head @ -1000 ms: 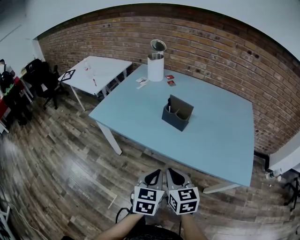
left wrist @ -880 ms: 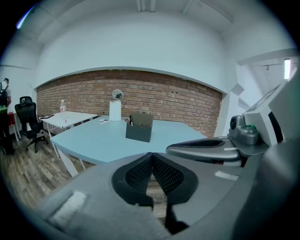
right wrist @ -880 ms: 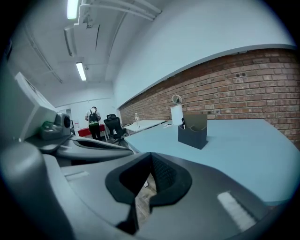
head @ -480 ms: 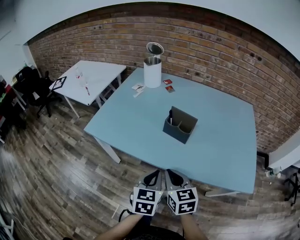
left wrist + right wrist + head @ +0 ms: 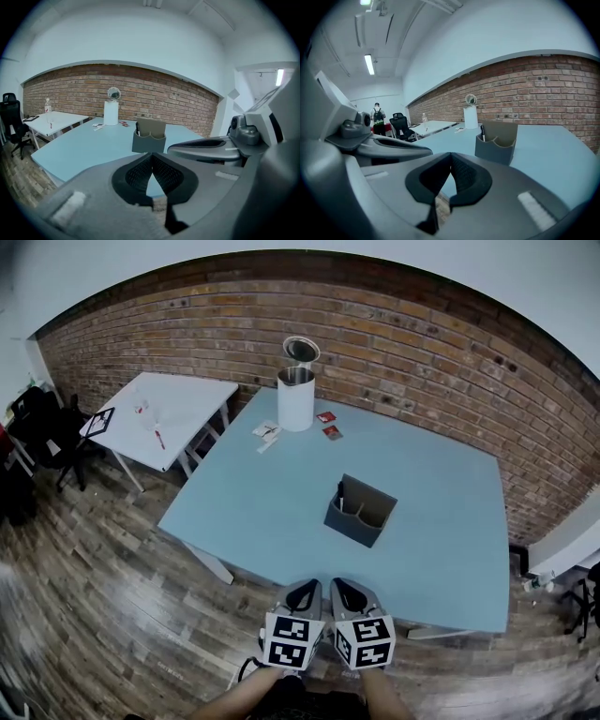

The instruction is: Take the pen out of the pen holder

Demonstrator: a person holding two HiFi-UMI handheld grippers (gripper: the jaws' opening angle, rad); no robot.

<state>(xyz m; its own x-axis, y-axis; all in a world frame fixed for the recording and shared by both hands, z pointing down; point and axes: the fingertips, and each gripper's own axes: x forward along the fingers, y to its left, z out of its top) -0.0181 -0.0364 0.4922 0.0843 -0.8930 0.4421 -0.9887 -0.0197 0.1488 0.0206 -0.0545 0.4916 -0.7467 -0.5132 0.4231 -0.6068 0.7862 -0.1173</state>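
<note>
While the left fingers and right fingers stay clenched on nothing, side by side short of the holder, that holder has drawn nearer; the pen still stands inside it on the bench, so the reach has yet to begin

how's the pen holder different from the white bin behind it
The holder is dark grey, boxy and low; the bin is white, round and taller. The holder is open-topped; the bin's lid is tipped up. The holder sits mid-table, the bin near the far edge. Both stand on the blue table.
</note>
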